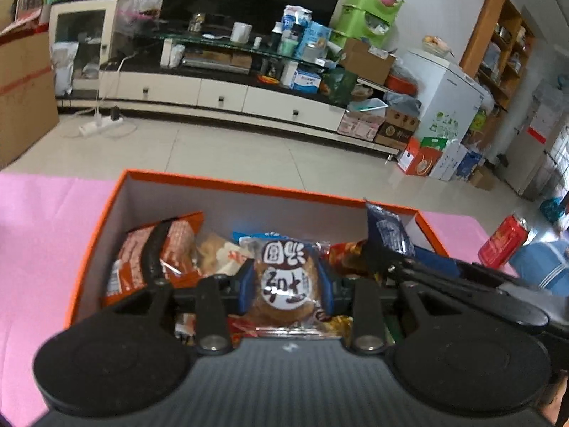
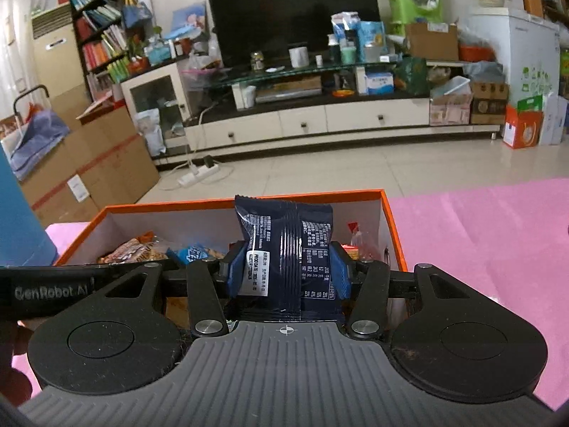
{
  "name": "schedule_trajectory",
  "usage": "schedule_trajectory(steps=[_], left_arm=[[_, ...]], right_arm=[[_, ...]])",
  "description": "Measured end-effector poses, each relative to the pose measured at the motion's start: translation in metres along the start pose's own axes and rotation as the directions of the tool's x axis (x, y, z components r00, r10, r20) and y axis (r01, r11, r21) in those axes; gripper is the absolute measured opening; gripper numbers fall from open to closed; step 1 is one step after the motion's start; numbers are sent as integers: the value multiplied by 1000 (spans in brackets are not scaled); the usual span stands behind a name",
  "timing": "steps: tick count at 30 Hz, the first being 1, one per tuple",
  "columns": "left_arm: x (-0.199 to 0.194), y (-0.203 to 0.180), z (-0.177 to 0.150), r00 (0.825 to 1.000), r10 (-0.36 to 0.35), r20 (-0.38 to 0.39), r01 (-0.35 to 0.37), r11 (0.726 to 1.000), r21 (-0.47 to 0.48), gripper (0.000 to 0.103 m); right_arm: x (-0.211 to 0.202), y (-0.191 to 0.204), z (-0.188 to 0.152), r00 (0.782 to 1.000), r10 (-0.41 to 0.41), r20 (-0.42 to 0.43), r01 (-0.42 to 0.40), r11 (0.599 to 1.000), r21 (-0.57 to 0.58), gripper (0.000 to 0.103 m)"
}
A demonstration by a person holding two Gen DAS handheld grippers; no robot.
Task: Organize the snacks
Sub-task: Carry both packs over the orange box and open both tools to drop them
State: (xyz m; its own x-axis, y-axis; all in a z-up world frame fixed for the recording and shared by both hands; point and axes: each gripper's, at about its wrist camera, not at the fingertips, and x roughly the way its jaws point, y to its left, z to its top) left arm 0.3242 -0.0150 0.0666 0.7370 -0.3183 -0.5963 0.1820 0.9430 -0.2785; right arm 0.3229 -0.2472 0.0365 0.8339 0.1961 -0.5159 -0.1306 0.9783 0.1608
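Note:
An orange box [image 1: 220,181] with white inner walls sits on a pink cloth and holds several snack packets. My left gripper [image 1: 286,283] is shut on a round brown pastry in a clear wrapper [image 1: 284,277], held above the box's middle. My right gripper [image 2: 286,274] is shut on a dark navy snack packet [image 2: 284,245], held upright over the same box [image 2: 249,201]. The right gripper and its navy packet [image 1: 389,229] show at the right of the left wrist view. An orange packet [image 1: 138,259] lies in the box's left part.
A red can [image 1: 503,242] stands on the pink cloth [image 2: 480,242] right of the box. A blue object [image 2: 17,220] stands at the box's left. Beyond the table are a tiled floor, a TV stand and cardboard boxes.

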Motion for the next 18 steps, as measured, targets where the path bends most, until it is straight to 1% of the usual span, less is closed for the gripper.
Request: schedule_trajectory(steps=[1,2,3,4,5,7,8,10,11,12,13,15,16,18], left_arm=[[0,-1,-1,1000,3,3,-3,1000,3,37],[-1,0,-1,1000,-1,7,1,1000,3,40],[-2,1,-1,1000,-9,8,9,1000,-3,48],[-5,1,0,1000,-17,15,17,1000,-11,52],[-9,1,2,999,-19,28,20,1000,-17,55],[-25,-2,9,997,-27,74,29,999,-15,56],[-34,-3,13,994,-35,100,36,999,-15,57],[-62,-6,22,983,-61,173,65,998,-18,59],[-73,-8,26,977,-70,200,74,997,-15,60],[-86,-10,29,971,-77,226,82,997,-10,62],[-100,-11,30,965,-83,248,87,996,-3,62],[-119,-14,29,962,-89,257,87,996,19,63],[-128,-15,24,964,-80,252,75,997,30,63],[-139,-16,6,973,-48,226,35,998,58,65]], right_arm=[[1,0,-1,1000,-5,-4,5,1000,-11,33],[2,1,-2,1000,-14,-11,13,1000,-24,35],[2,2,-2,1000,-17,-17,16,999,-29,39],[1,2,-3,1000,-18,-18,17,999,-34,41],[-1,2,-3,1000,-14,-21,13,999,-34,42],[-8,0,0,1000,1,-17,-1,1000,-17,47],[-15,0,2,1000,8,-2,-8,1000,-10,49],[-35,-1,9,999,16,50,-16,1000,1,55],[-46,-1,11,997,20,77,-20,1000,3,56],[-61,-1,14,993,24,112,-25,1000,7,60],[-75,-2,14,989,28,142,-31,999,18,65],[-103,-5,10,981,44,191,-55,997,52,73],[-115,-7,5,978,57,201,-71,996,62,75],[-133,-8,-7,981,80,178,-89,995,45,75]])
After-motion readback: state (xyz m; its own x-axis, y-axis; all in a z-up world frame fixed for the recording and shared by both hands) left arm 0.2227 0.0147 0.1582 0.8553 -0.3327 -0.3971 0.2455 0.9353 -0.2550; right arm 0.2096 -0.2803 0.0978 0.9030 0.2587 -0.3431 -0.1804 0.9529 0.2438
